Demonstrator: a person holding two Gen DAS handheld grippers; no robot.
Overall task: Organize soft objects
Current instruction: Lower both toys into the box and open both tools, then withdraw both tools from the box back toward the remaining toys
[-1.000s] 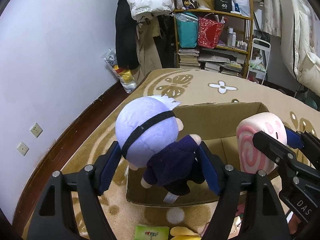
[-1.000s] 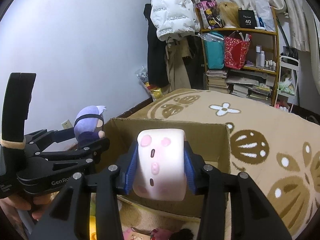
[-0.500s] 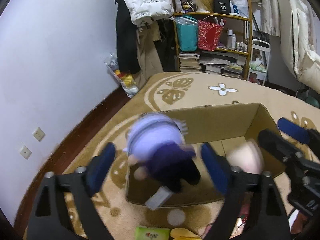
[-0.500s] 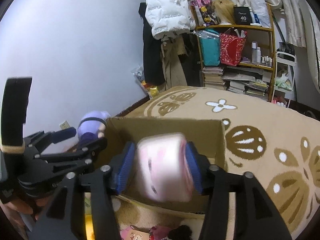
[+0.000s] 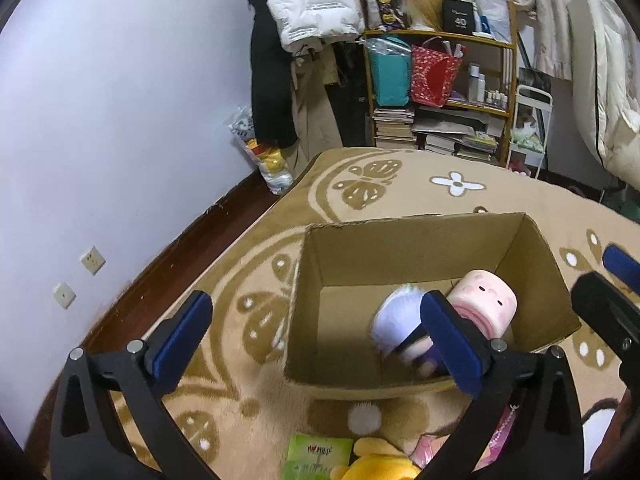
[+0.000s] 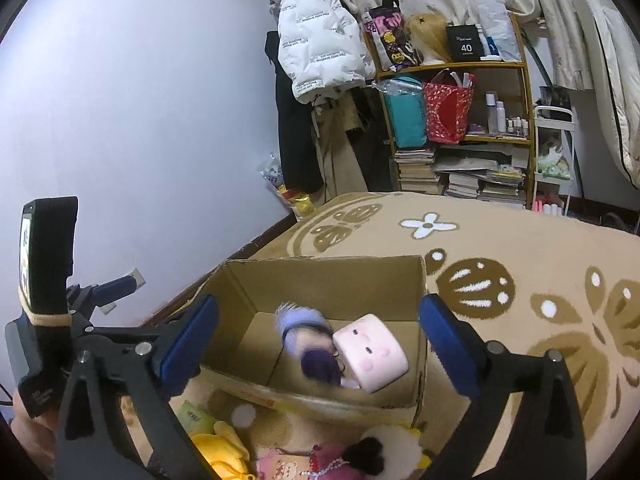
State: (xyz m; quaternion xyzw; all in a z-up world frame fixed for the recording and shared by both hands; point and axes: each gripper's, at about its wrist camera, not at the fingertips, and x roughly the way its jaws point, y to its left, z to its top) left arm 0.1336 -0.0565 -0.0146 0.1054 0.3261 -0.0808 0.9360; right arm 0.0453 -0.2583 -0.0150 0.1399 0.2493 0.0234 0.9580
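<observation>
An open cardboard box [image 5: 400,240] [image 6: 332,276] sits on the patterned rug. Inside it lie a purple-haired plush doll [image 5: 396,328] [image 6: 304,332], blurred, and a pink roll-shaped plush with a face [image 5: 486,300] [image 6: 372,352], side by side. My left gripper [image 5: 316,336] hangs over the box's near left corner, jaws opening wide, nothing between them. My right gripper [image 6: 320,340] hovers above the box, jaws also opening, both plushes below and clear of its pads. The left gripper [image 6: 116,286] shows at the left edge of the right wrist view.
A yellow plush [image 5: 376,460] [image 6: 220,452], a green packet [image 5: 316,456] and a pink toy [image 6: 304,464] lie on the rug in front of the box. A cluttered shelf [image 5: 440,92] and hanging coats [image 5: 304,20] stand at the far wall. A white wall runs along the left.
Both grippers opened and let go: the purple doll and the pink roll plush dropped from the jaws into the box. Both hands rose slightly.
</observation>
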